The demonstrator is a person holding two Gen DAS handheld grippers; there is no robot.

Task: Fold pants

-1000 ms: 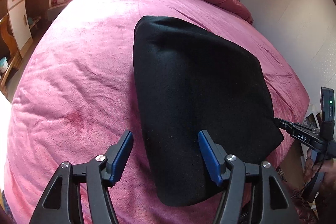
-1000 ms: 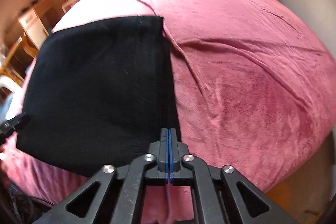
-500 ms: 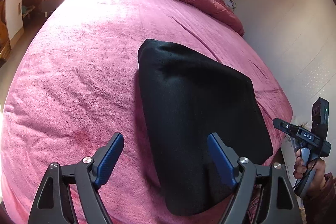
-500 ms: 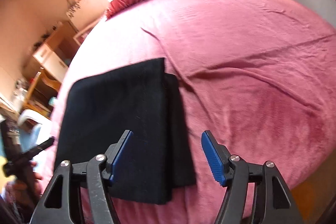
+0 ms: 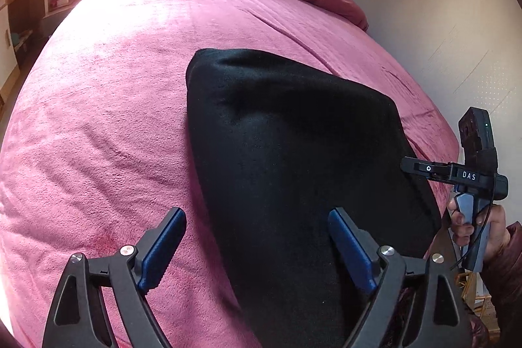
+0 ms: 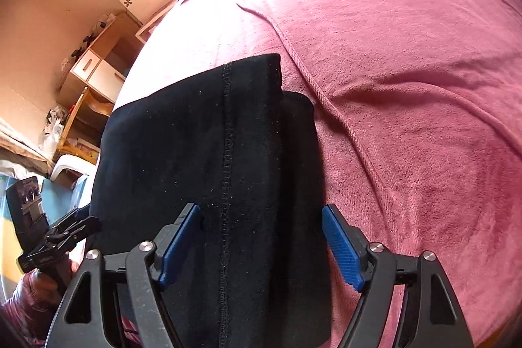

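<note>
Below both tongs, the folded pants (image 6: pixel 208 152) lie flat on the bed (image 5: pixel 107 93), long axis running away from the person. Right tongs (image 6: pixel 261 242) straddle the near end, left tongs (image 5: pixel 257 245) its left edge; both are opening, gripping nothing.

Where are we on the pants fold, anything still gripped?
Done, by the look of it: the black pants lie on the pink bedspread as a compact layered rectangle. In hand: nothing. The right gripper and left gripper both have their jaws opening, clear of the cloth. Left: perhaps squaring the lower layer that sticks out along one edge.
</note>
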